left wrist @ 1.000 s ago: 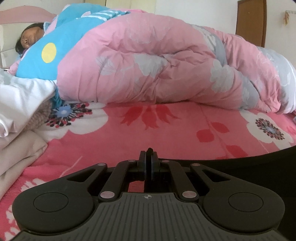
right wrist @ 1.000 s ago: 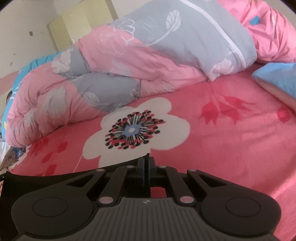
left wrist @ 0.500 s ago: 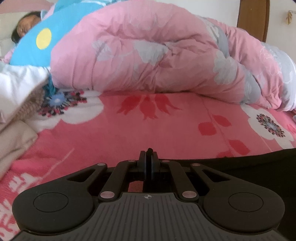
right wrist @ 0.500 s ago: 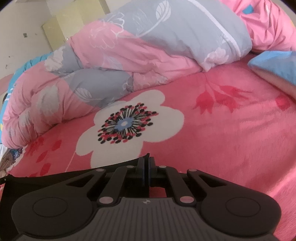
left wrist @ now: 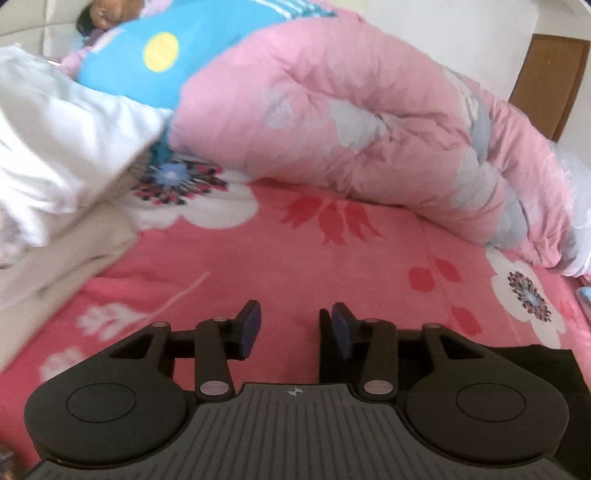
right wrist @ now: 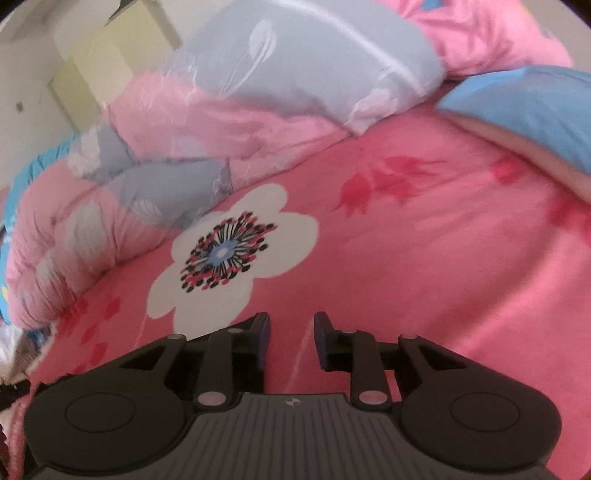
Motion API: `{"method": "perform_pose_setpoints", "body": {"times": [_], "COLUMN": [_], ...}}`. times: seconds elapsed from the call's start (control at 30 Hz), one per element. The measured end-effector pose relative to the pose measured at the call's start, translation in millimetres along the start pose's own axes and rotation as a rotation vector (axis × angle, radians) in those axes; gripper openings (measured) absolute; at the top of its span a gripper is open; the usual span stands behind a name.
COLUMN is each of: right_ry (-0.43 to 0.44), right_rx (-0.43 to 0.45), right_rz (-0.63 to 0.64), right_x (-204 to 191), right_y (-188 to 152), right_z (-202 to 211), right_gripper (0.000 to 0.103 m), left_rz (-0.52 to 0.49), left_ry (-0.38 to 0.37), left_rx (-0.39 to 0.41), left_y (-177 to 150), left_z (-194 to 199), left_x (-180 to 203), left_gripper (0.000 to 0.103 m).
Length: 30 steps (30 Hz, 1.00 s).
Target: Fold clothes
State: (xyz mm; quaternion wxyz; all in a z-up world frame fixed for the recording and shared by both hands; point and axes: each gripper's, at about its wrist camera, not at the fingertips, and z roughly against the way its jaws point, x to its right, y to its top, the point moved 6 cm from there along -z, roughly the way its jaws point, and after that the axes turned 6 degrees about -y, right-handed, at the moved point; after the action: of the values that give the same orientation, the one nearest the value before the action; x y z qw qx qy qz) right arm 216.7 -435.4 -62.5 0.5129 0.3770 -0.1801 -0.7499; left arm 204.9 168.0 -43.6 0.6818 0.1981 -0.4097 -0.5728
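Note:
A black garment (left wrist: 535, 365) lies on the pink flowered bed sheet (left wrist: 280, 266), showing at the lower right of the left wrist view, just behind the fingers. My left gripper (left wrist: 294, 317) hovers over the sheet with its jaws opening and only sheet between the blue pads. In the right wrist view my right gripper (right wrist: 292, 325) is opening too, with nothing between its pads. A dark strip of the garment (right wrist: 14, 391) shows at the far left edge there.
A stack of white and beige folded clothes (left wrist: 62, 166) sits at the left. A bulky pink and grey quilt (left wrist: 351, 122) runs along the back of the bed, with a person (left wrist: 107, 14) lying beyond it under a blue cover. A blue pillow (right wrist: 524, 110) lies at the right.
Both grippers were shut on the black garment's edge and now stand apart with the cloth dropped from them. Both views have shifted and rolled slightly, and the frames are blurred.

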Motion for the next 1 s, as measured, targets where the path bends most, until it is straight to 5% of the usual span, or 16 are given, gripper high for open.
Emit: {"method": "perform_pose_setpoints", "body": {"times": [0.43, 0.53, 0.7, 1.0], "right_ry": [0.066, 0.069, 0.090, 0.148], "right_rx": [-0.019, -0.029, -0.054, -0.088], "right_rz": [-0.116, -0.141, -0.181, -0.186], "right_x": [24, 28, 30, 13], "right_y": [-71, -92, -118, -136], "right_z": [140, 152, 159, 150], "right_gripper": [0.028, 0.028, 0.029, 0.029], "left_rz": [0.065, 0.065, -0.004, 0.000], "left_ry": [-0.024, -0.050, 0.027, 0.083], "left_rx": [-0.037, -0.072, -0.128, -0.119], "left_y": [-71, -96, -128, -142], "left_z": [131, 135, 121, 110], "left_x": [-10, -2, 7, 4], "left_gripper": [0.048, 0.048, 0.048, 0.048]}}
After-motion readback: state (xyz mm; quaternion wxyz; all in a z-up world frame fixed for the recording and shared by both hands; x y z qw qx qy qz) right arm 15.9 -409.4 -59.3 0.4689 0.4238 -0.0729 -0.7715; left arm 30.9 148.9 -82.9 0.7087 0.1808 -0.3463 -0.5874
